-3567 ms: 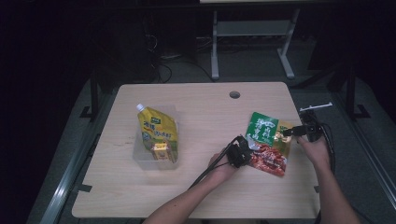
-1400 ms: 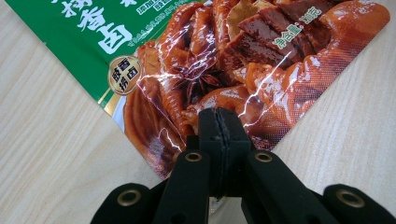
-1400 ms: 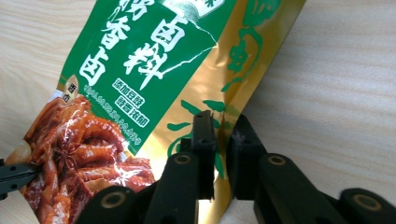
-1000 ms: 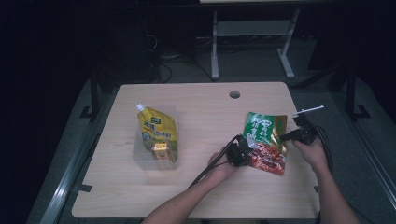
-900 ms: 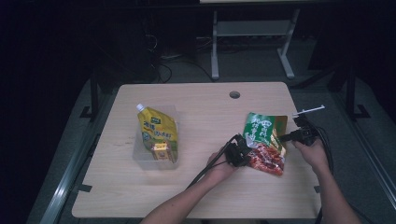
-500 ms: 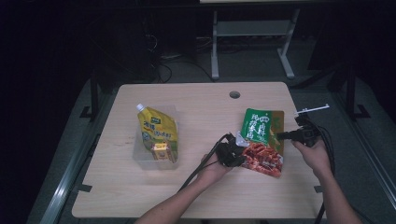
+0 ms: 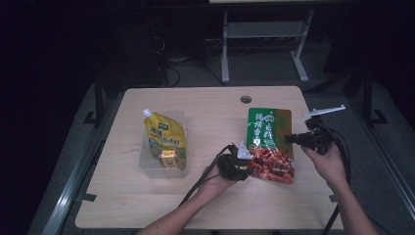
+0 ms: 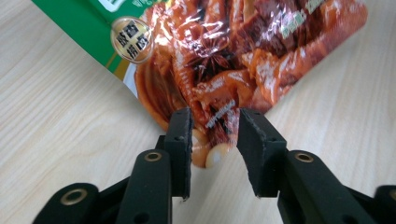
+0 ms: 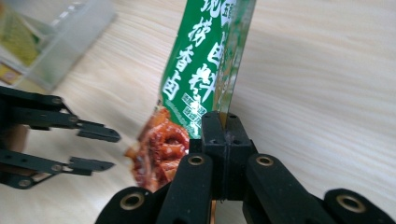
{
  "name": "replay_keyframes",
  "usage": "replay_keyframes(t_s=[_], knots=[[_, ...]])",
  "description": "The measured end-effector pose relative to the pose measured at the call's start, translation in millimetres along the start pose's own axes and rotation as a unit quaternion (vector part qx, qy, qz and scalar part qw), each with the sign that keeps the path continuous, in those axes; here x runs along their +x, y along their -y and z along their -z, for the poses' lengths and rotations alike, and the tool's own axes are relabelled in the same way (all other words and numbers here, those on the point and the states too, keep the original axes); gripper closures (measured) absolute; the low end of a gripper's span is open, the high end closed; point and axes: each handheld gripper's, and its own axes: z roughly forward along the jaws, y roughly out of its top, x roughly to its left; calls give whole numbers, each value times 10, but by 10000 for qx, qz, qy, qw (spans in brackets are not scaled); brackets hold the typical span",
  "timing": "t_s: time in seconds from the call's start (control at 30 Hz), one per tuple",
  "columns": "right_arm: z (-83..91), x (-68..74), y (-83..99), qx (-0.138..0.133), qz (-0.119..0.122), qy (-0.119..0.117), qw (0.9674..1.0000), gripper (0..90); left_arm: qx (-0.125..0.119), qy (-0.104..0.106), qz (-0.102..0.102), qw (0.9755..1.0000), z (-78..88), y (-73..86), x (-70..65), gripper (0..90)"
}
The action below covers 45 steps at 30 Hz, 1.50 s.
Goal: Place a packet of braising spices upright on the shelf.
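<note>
Right gripper (image 9: 223,122) clamped tight on the edge of the green-and-red snack pouch (image 7: 266,144), lifting that side off the desk (image 7: 205,105). Left gripper (image 8: 214,135) just been opening, fingers (image 8: 181,140) released and straddling the pouch's red bottom corner, pads clear of it. Yellow spouted pouch (image 7: 165,142) resting in the clear tub (image 7: 147,164), well apart to the left.
</note>
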Motion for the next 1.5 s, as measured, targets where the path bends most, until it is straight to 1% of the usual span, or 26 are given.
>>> replay_keyframes(t_s=[0.1, 0.13, 0.17, 0.23, 0.27, 0.37, 0.5, 0.53, 0.57, 0.63, 0.67, 0.7, 0.87, 0.9, 0.97, 1.07, 1.13, 1.17, 1.2, 1.23, 1.27, 1.33, 1.4, 1.43, 1.47, 1.5], knots=[[45, 102, -52, -61, 78, -65, 9999, 900, -65, -43, 4, 10000, 54, 45, 11, 621], [59, 146, -72, -83, 134, -72, 9998, 900, -73, -16, 81, 9999, 69, 62, 8, 618], [69, 178, -86, -90, 175, -82, 9998, 900, -48, -25, 56, 10000, 86, 76, 14, 616], [85, 238, -111, -126, 234, -90, 9996, 900, -78, -11, 106, 9999, 104, 104, 6, 611], [89, 263, -122, -154, 276, -105, 9994, 900, -65, -17, 54, 10000, 116, 117, 7, 607], [109, 351, -165, -214, 370, -123, 9990, 900, -30, -6, 18, 10000, 144, 169, -1, 586], [128, 466, -234, -285, 525, -111, 9982, 900, -105, 4, 43, 9999, 174, 235, -17, 572], [133, 491, -252, -337, 549, -112, 9979, 900, -163, 18, 71, 9998, 182, 246, -28, 567], [141, 511, -271, -362, 576, -107, 9976, 900, -145, 10, 18, 9999, 200, 255, -31, 554], [149, 556, -305, -408, 652, -68, 9970, 900, -223, -10, -26, 9997, 230, 268, -43, 531], [151, 575, -319, -444, 674, -55, 9967, 900, -241, 6, -41, 9997, 247, 275, -41, 525], [151, 587, -333, -482, 690, -68, 9964, 900, -271, 37, -4, 9996, 262, 285, -42, 518], [152, 652, -392, -558, 796, -22, 9953, 900, -250, 64, -36, 9997, 315, 334, -69, 491], [151, 664, -403, -563, 807, -17, 9952, 900, -247, 100, 6, 9996, 323, 345, -77, 490], [144, 688, -424, -602, 873, -32, 9944, 900, -243, 134, -12, 9996, 338, 368, -97, 479], [128, 718, -454, -609, 940, -63, 9937, 900, -301, 194, 13, 9994, 367, 403, -120, 470], [113, 747, -480, -639, 965, -72, 9933, 900, -333, 192, -36, 9993, 386, 424, -127, 463], [104, 758, -494, -651, 1022, -57, 9926, 900, -354, 204, -28, 9992, 396, 436, -129, 457], [94, 777, -510, -657, 1010, -75, 9927, 900, -394, 212, 18, 9990, 403, 444, -139, 454], [83, 791, -528, -657, 1057, -94, 9922, 900, -358, 218, -42, 9991, 416, 453, -134, 450], [73, 809, -546, -659, 1069, -117, 9920, 900, -387, 245, -2, 9990, 427, 458, -142, 447], [51, 850, -586, -666, 1106, -199, 9914, 900, -417, 238, -70, 9988, 454, 470, -144, 442], [27, 890, -633, -696, 1161, -273, 9904, 900, -464, 282, -40, 9985, 480, 480, -153, 438], [17, 913, -658, -718, 1167, -310, 9901, 900, -472, 274, -87, 9985, 492, 489, -152, 435], [5, 932, -685, -758, 1179, -385, 9894, 900, -524, 286, -49, 9982, 498, 496, -163, 433], [-5, 953, -709, -797, 1196, -432, 9887, 900, -502, 289, -105, 9983, 512, 506, -163, 431]])
